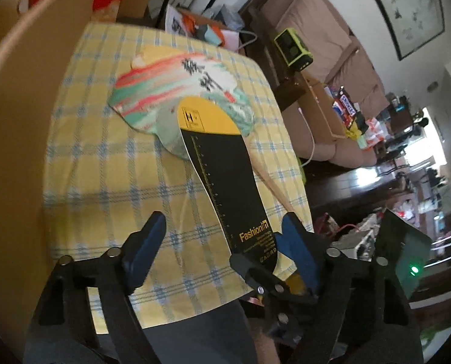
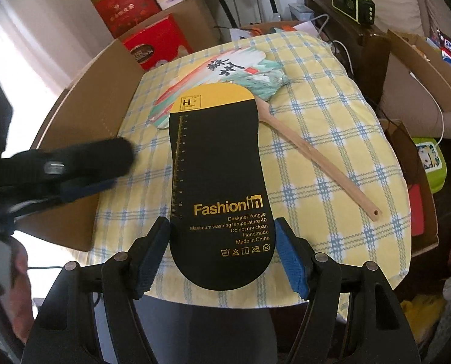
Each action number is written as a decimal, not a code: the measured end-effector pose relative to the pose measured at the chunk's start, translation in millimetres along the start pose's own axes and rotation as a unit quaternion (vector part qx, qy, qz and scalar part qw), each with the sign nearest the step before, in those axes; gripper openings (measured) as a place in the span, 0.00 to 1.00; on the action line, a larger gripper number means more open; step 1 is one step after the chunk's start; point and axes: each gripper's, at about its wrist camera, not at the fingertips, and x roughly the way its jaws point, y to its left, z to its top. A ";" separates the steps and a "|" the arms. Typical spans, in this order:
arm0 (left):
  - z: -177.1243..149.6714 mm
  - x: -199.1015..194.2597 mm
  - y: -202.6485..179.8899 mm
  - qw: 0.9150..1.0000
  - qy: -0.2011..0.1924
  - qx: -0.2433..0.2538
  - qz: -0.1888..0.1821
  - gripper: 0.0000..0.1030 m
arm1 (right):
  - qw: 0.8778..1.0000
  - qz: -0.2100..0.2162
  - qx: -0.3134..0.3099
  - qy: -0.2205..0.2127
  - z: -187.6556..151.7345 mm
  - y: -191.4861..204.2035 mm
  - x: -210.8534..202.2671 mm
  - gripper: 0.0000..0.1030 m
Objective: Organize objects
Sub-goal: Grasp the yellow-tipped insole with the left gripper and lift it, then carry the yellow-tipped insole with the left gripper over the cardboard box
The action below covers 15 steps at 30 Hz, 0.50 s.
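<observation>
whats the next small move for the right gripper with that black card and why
Probably close the right hand-held gripper on the near end of the black card. Its jaws stand open on either side of that end, not gripping. The card's far end lies over the paper fan on the checked cloth, so lifting it off would separate the two. The left hand-held gripper is open too.
</observation>
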 end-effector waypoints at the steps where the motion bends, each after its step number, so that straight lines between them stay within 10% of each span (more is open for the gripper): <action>1: -0.6 4.9 1.6 1.000 0.005 -0.006 -0.005 0.67 | 1.000 0.001 0.000 0.000 0.0 0.6 -0.4 0.69; 8: -5.9 27.9 0.2 0.998 0.037 -0.014 -0.041 0.31 | 1.000 0.000 -0.013 -0.011 -0.2 9.9 -10.1 0.69; 15: -3.2 8.5 -6.7 0.999 0.012 -0.002 -0.051 0.15 | 0.999 -0.012 -0.028 -0.039 6.8 18.9 -33.7 0.69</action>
